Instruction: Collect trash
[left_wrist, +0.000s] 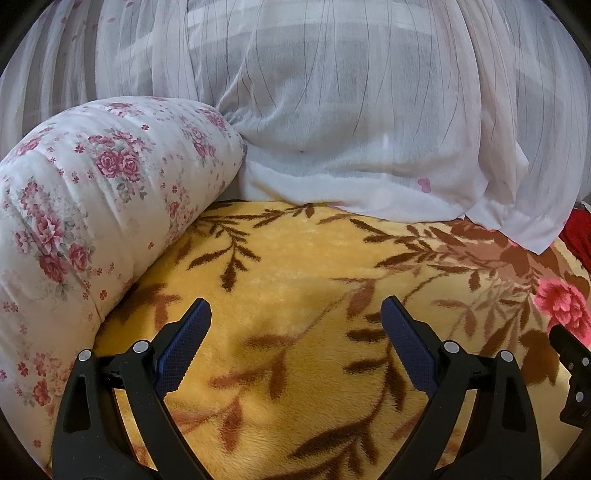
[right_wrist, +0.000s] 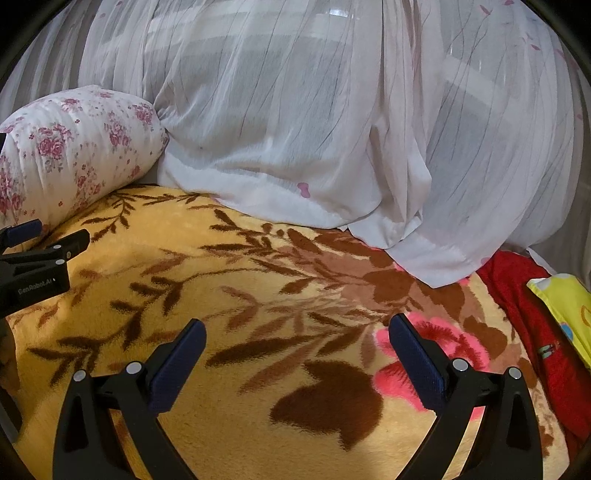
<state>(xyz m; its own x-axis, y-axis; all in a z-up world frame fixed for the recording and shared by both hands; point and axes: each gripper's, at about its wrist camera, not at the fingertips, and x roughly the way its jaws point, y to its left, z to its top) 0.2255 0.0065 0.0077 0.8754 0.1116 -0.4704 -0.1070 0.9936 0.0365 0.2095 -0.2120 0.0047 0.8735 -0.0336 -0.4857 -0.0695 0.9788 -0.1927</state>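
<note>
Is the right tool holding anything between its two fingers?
No, the right tool is wide open, and only the yellow blanket shows in the gap.

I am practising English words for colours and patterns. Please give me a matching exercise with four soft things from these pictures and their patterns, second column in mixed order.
Things:
1. fluffy yellow blanket
2. rolled white quilt
3. sheer white curtain
4. plain cloth at the right edge

Descriptions:
A. small pink roses
B. solid red
C. brown leaves, big pink flower
D. thin dark lines, see-through

Pairs: 1-C, 2-A, 3-D, 4-B
</note>
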